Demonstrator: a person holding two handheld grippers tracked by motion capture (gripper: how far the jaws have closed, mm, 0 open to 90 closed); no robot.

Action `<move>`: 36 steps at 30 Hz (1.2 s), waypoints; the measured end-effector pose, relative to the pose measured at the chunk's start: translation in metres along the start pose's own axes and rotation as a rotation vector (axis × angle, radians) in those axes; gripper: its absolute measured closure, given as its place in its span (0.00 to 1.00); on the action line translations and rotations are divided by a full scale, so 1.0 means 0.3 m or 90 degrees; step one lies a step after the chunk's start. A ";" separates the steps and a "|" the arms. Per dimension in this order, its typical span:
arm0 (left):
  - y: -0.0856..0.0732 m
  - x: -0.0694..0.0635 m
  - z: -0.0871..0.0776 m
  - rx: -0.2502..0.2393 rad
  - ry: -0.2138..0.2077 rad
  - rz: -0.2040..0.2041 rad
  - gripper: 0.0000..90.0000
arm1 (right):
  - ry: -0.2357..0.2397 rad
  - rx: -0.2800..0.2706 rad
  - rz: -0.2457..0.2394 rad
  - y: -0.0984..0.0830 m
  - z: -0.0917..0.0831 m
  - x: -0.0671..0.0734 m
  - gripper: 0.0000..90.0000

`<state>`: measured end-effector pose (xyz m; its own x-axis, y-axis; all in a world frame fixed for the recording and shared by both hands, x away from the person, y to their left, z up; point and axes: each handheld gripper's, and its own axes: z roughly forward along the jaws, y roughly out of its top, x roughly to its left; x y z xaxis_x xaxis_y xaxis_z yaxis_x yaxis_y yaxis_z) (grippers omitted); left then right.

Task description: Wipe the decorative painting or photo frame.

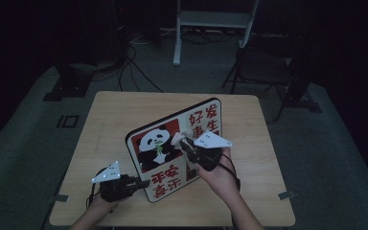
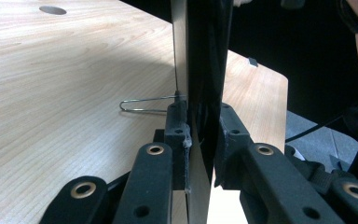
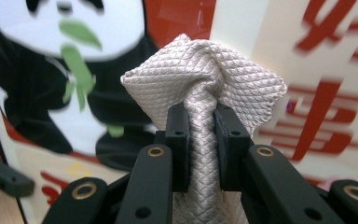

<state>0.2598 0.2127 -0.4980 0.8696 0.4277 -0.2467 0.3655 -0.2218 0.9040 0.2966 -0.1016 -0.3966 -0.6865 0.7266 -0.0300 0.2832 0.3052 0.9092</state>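
Panda sign [image 1: 165,151] stands tilted on its lower edge near the middle of the wooden bench [image 1: 110,115], its printed face turned toward you. Your left gripper [image 1: 141,183] pinches the sign at its lower left corner; in the left gripper view the jaws press on both faces of the thin board [image 2: 200,93], seen edge-on. A bent wire stand [image 2: 144,105] lies on the bench just behind that board, touching its foot.

Your right gripper [image 1: 184,143] is up against the sign's face, beside the panda and the red characters. Its jaws are clamped on a pale quilted cloth [image 3: 205,79], which bunches out above the fingertips and lies close to or against the printed surface; you cannot tell contact for certain. Your right hand [image 1: 218,175] holds that gripper from below.
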 end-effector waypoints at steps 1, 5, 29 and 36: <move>0.000 0.000 0.000 0.001 0.000 0.001 0.88 | 0.000 0.006 -0.002 -0.011 0.002 0.002 0.86; 0.001 0.000 0.000 0.002 0.000 0.002 0.88 | 0.004 0.024 0.002 -0.055 0.010 0.010 0.86; 0.000 -0.001 0.001 0.000 -0.001 0.001 0.88 | 0.028 0.134 0.030 -0.281 0.056 0.035 0.86; 0.000 -0.002 0.001 0.000 -0.001 0.001 0.88 | 0.031 0.169 0.037 -0.336 0.070 0.038 0.86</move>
<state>0.2593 0.2122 -0.4980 0.8707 0.4263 -0.2453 0.3637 -0.2222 0.9046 0.2743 -0.1110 -0.4973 -0.6938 0.7188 0.0443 0.4839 0.4198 0.7678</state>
